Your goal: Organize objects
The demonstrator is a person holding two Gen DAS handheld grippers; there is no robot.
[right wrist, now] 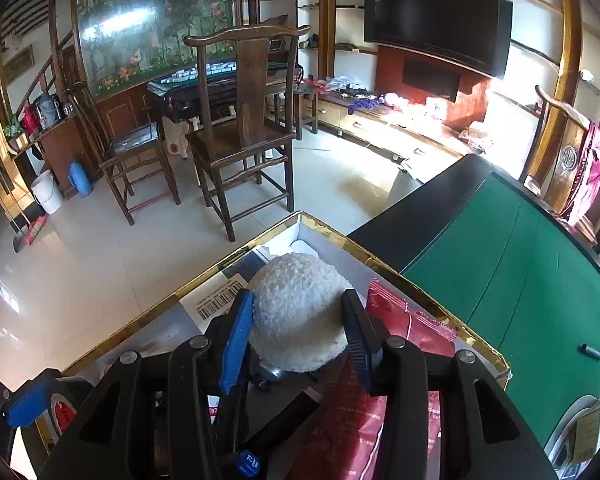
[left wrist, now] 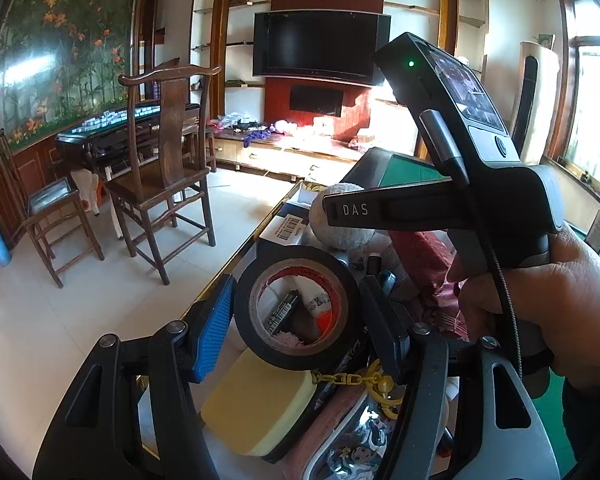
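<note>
In the left wrist view my left gripper (left wrist: pixel 296 314) is shut on a black tape roll (left wrist: pixel 300 256), blue pad on its left side and black finger on its right. It hangs over a gold-edged box (right wrist: pixel 328 232) full of clutter. My right gripper (right wrist: pixel 298 338) is shut on a white fluffy ball (right wrist: pixel 296 304), held over the far end of that box. The left wrist view also shows the right gripper's finger (left wrist: pixel 356 210) against the ball (left wrist: pixel 340 236), and a hand (left wrist: pixel 540 304) on its handle. The tape roll (right wrist: pixel 64 412) shows at the lower left of the right wrist view.
The box holds a yellow sponge (left wrist: pixel 256 408), a gold key chain (left wrist: pixel 352 378), a red packet (right wrist: pixel 412 328) and barcoded paper (right wrist: pixel 216 304). It rests on a green felt table (right wrist: pixel 520 272) with a small dark cylinder (right wrist: pixel 592 352). Wooden chairs (right wrist: pixel 244 128) stand on the tiled floor beyond.
</note>
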